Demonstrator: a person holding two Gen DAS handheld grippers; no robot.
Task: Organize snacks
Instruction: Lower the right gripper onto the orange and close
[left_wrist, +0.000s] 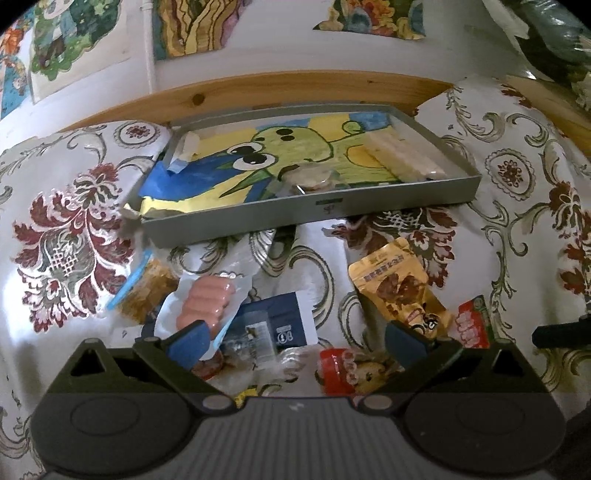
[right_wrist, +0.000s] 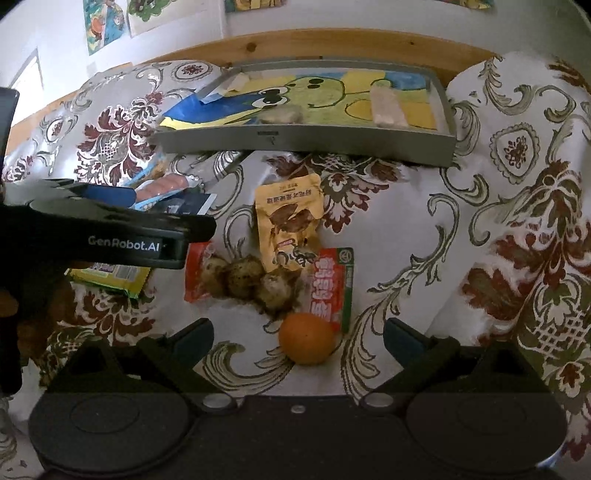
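Both claws stood wide open and held nothing: our left claw (left_wrist: 295, 343) hung low over a heap of packets, its left finger just beside a clear vacuum pack of pink sausages (left_wrist: 205, 302), and our right claw (right_wrist: 297, 339) hovered with a round orange fruit (right_wrist: 306, 343) lying between its fingers but touched by neither. We could see the snacks spread on the white floral-patterned cloth (right_wrist: 406, 229) that covered the bench, near the front wall of a shallow grey tray (right_wrist: 306, 142) lined with a cartoon drawing, where a pale oblong bar (right_wrist: 388, 107) and a round clear-wrapped biscuit (right_wrist: 280, 112) already lay. Outside the tray we counted a yellow foil pouch printed with brown pieces (right_wrist: 288, 221), a red plastic pack of three brown speckled eggs (right_wrist: 251, 280), a dark blue and white flat sachet (left_wrist: 273, 325) and a yellow-green wrapper (right_wrist: 110, 275) partly hidden under the left claw's body. We judged the orange firm, light and inclined to roll, so it would best be taken across its middle with gentle pressure. We reckoned the sausage pack slick and floppy, safer pinched across the sausages than by its limp sealed edge. We thought the foil pouch crinkly and light, best taken by its flat top seam.
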